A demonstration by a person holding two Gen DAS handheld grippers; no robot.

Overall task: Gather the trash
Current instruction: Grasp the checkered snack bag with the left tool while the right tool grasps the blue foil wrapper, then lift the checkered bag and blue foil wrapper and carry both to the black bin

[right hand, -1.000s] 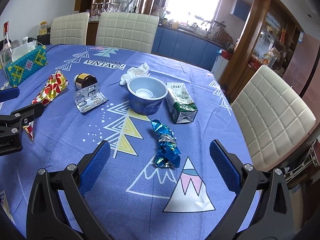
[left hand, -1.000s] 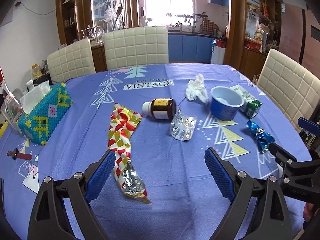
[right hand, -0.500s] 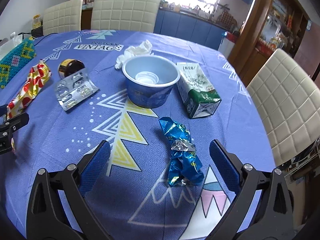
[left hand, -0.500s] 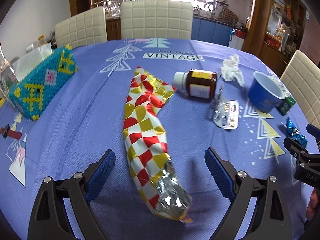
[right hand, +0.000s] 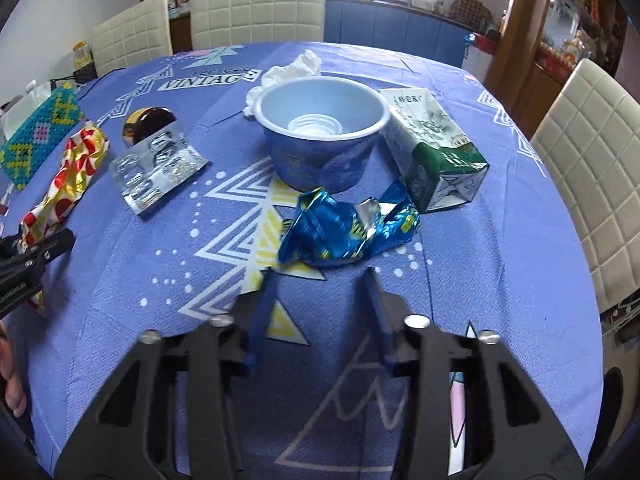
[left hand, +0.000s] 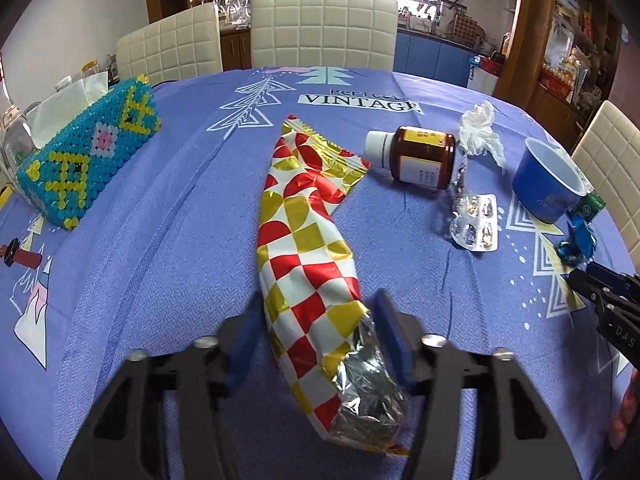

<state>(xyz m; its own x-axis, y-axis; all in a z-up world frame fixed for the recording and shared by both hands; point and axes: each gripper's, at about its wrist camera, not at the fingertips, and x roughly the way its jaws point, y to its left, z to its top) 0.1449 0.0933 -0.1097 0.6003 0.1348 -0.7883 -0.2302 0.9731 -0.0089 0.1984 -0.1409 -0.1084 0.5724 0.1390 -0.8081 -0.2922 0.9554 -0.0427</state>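
both tools lowered, jaws closing | purple tablecloth (left hand: 168, 264) | cream chairs (left hand: 324, 28)

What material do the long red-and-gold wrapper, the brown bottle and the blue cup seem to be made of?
Red-and-gold wrapper: probably metallised plastic film; glossy print outside, crinkled silver lining at its open end.
Brown bottle: amber glass or plastic, I cannot tell which; glossy dark body, paper label, white cap.
Blue cup: likely coated paper or thin plastic; smooth pale inside, thin rolled rim.

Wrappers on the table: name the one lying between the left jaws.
The long red, gold and white checked wrapper; the left jaws are closing around its silver end. The crumpled blue foil wrapper lies ahead of the right jaws.
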